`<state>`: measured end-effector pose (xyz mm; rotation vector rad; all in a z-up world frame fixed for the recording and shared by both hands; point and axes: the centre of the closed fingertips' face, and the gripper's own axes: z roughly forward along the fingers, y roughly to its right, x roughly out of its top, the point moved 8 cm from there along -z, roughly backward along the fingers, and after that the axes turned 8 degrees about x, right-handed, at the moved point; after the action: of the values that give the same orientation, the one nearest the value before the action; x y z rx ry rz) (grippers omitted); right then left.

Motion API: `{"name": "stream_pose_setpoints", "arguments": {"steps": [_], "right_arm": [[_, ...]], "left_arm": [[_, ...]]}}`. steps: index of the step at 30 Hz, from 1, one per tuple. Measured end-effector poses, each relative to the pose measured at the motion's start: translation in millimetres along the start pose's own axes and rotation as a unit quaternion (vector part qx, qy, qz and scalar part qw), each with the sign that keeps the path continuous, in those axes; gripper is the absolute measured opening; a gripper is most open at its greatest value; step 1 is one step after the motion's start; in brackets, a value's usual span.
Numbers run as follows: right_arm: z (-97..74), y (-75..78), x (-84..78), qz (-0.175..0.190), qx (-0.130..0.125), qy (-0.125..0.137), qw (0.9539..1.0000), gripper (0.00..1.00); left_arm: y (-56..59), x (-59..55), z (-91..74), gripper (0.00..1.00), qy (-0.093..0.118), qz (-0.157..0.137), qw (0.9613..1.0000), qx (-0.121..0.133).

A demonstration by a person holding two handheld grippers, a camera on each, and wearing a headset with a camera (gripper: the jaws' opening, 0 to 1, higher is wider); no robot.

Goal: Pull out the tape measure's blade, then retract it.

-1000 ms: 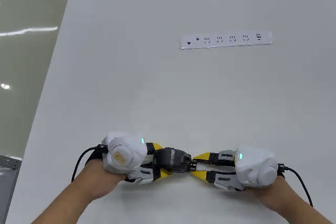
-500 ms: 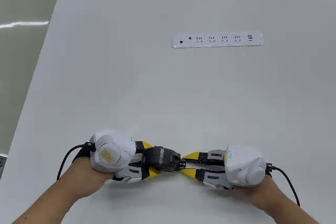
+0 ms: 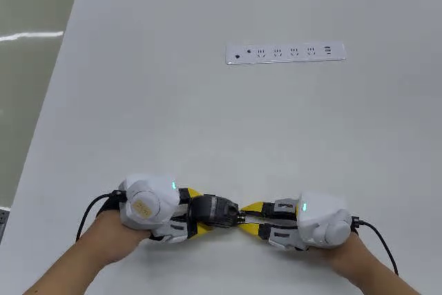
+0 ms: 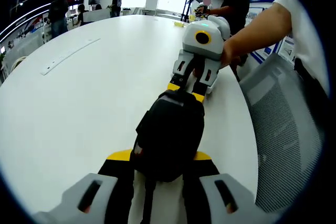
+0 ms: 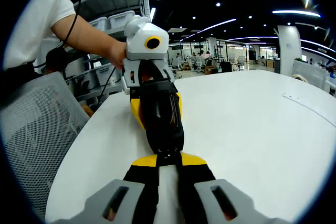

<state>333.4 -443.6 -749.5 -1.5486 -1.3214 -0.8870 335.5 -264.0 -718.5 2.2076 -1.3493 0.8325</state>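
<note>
Left hand-held gripper (image 3: 195,211), a white rounded shell with black jaws tipped in yellow, is clamped across the tape measure (image 3: 214,211), its jaws spread only as wide as the case. That case is black, blocky with rounded corners and a dull matte skin, and it lies low over the near edge of the smooth white surface (image 3: 173,115), between the two tools. Right hand-held gripper (image 3: 254,219) faces it head-on, its yellow tips pinched almost together at the case's near end, seemingly on the blade's tip, which is too small to make out. Far across lies a long, flat white power strip (image 3: 285,52), well apart. Black cables (image 3: 93,208) trail from both tools. A grey mesh chair (image 4: 286,124) stands just off the edge.
</note>
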Motion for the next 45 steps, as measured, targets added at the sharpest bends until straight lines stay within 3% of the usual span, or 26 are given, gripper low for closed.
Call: {"name": "stream_pose_setpoints", "arguments": {"steps": [24, 45], "right_arm": [[-3.0, -0.9, -0.7, 0.006, 0.002, 0.001, 1.0, 0.11], [-16.9, -1.9, -6.2, 0.013, -0.007, 0.005, 0.9999, 0.1]], "left_arm": [[-0.5, 0.6, 0.2, 0.31, -0.007, -0.004, 1.0, 0.001], [-1.4, 0.0, 0.8, 0.31, -0.007, -0.006, 1.0, 0.0]]}}
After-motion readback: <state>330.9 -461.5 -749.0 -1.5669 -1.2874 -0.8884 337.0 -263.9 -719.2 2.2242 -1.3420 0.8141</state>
